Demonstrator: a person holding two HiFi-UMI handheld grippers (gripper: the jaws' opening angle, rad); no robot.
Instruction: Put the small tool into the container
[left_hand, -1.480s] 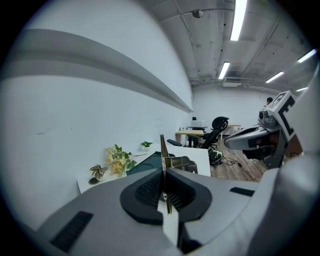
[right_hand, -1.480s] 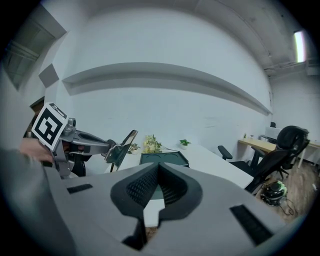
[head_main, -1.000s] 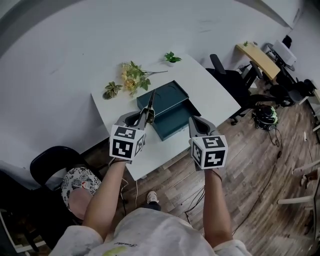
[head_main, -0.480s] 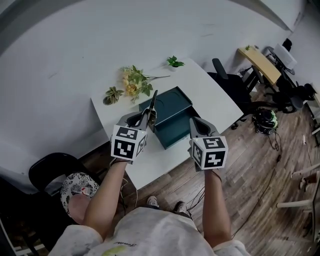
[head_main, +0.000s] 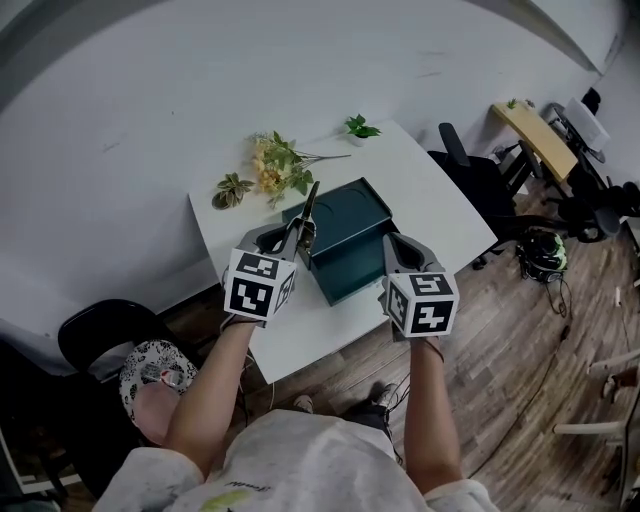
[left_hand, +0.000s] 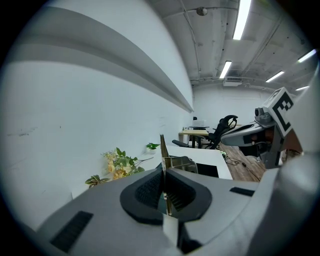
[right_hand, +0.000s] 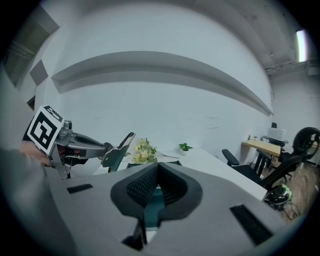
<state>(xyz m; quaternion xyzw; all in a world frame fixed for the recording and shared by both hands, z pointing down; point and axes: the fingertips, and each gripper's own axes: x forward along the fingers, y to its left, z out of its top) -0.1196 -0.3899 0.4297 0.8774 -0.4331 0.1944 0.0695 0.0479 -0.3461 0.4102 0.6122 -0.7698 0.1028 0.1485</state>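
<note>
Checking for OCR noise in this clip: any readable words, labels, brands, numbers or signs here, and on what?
No readable text anywhere.
Marker cubes on the left gripper and right gripper: black-and-white square patterns only, no letters or digits.
Small tool and teal container: no label visible.
Print on the person's shirt: too small and blurred to read.

The small, thin, flat dark metal tool (head_main: 306, 207) is standing tilted up and forward, pinched edge-on between the shut pads of the left gripper (head_main: 288, 240) (a pale metal block is showing partway along it). The dark teal rectangular box (head_main: 352, 238), open-topped, is sitting on the white table (head_main: 440, 215) just beyond.
</note>
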